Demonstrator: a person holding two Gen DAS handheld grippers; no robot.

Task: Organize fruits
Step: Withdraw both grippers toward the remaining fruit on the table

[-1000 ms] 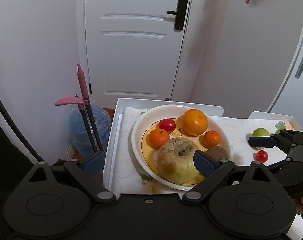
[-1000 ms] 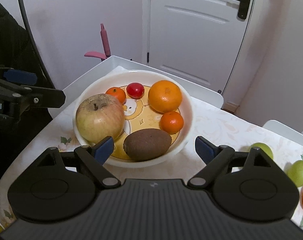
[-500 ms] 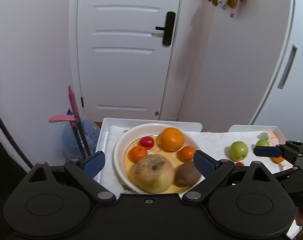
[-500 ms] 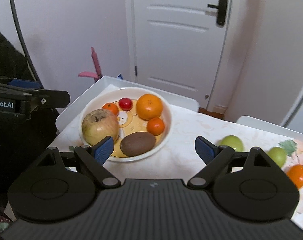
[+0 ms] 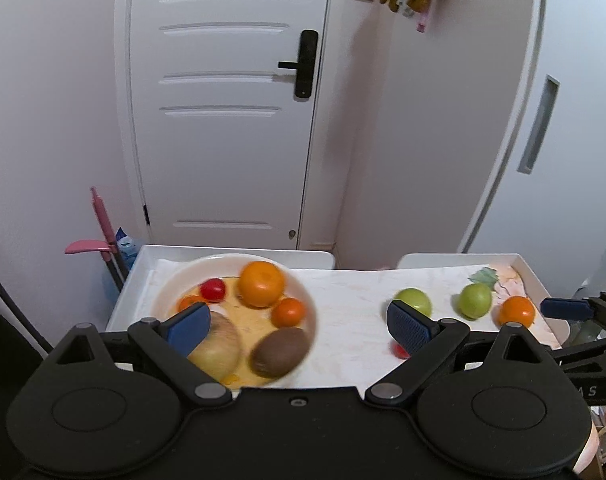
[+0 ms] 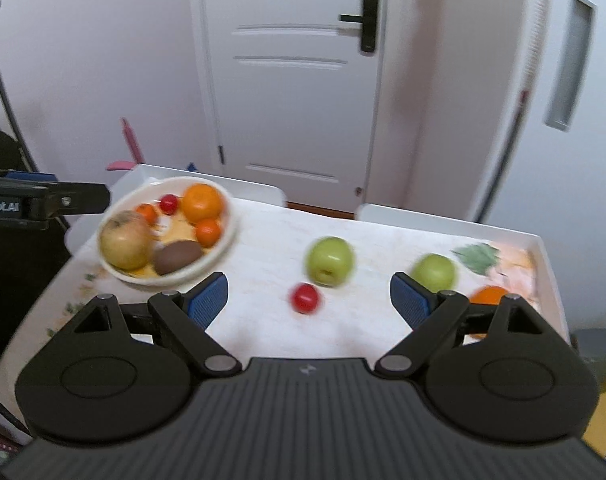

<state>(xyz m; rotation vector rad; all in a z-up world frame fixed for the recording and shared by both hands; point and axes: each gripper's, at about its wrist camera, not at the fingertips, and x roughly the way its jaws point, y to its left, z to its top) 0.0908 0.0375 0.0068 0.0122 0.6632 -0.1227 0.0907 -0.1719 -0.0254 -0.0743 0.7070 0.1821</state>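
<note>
A white bowl (image 5: 307,300) (image 6: 227,236) on the table's left holds an apple (image 6: 123,240), a kiwi (image 5: 281,350), a large orange (image 5: 261,284), small oranges and a red cherry tomato. Loose on the cloth to the right lie two green apples (image 6: 330,261) (image 6: 434,272), a small orange (image 5: 516,311) and a red cherry tomato (image 6: 305,298). My left gripper (image 5: 299,326) is open and empty above the bowl's near side. My right gripper (image 6: 309,296) is open and empty, raised above the loose red tomato.
The table (image 6: 263,220) has a white raised rim and a floral cloth. A white door (image 5: 223,120) and walls stand behind it. A pink-handled tool (image 5: 101,224) leans at the left of the table.
Both grippers have pulled back and up from the bowl. The right one has swung rightward, so the loose green apples, orange and tomato now show. Both stayed open.
</note>
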